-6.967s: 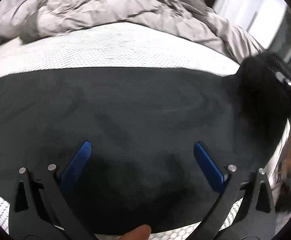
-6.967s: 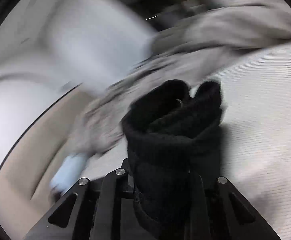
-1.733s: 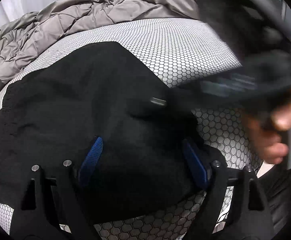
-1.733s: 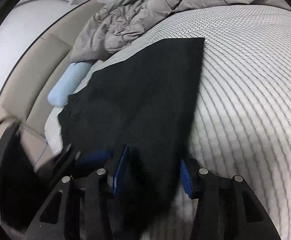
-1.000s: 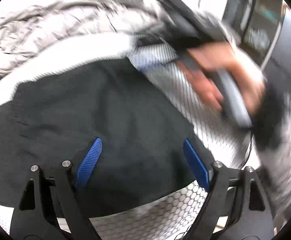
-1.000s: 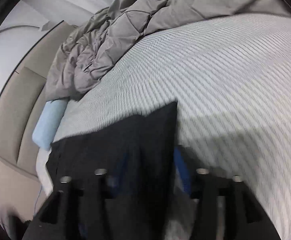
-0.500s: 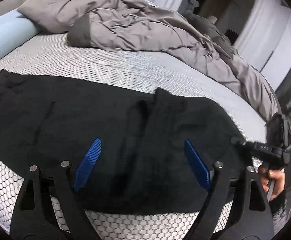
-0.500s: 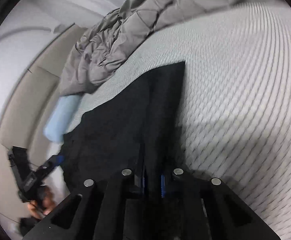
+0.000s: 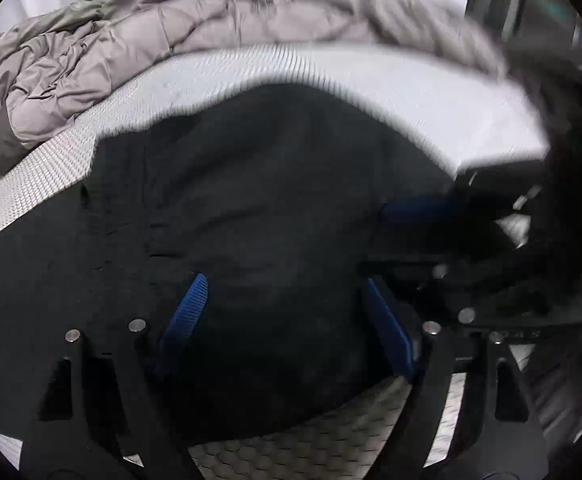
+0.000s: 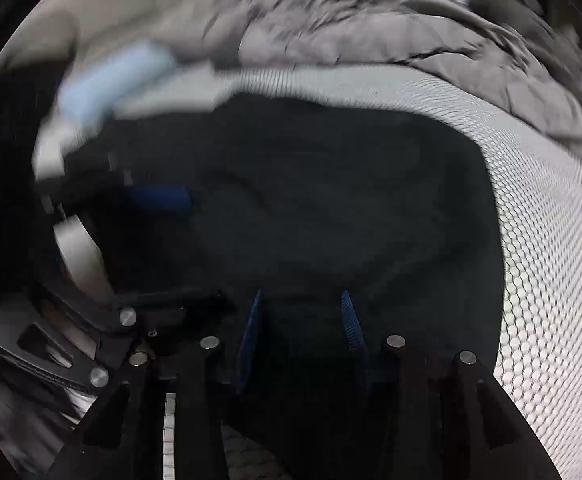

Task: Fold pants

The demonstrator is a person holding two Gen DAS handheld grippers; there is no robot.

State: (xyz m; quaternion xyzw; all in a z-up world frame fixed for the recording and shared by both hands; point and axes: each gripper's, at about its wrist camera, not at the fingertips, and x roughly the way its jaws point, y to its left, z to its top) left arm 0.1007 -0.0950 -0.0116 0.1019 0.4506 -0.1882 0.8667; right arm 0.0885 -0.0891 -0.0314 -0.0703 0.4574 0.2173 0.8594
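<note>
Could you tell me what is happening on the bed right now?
A person is folding black pants on a honeycomb-patterned mattress, one tool in each hand. The left tool and right tool are both open, close together over the near edge of the fabric. A rumpled grey duvet lies behind.

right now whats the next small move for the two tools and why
Probably draw both back off the black pants. The left tool and right tool stand open with nothing gripped, and the cloth lies bunched on the mattress, so a clear look before another fold seems wise.
</note>
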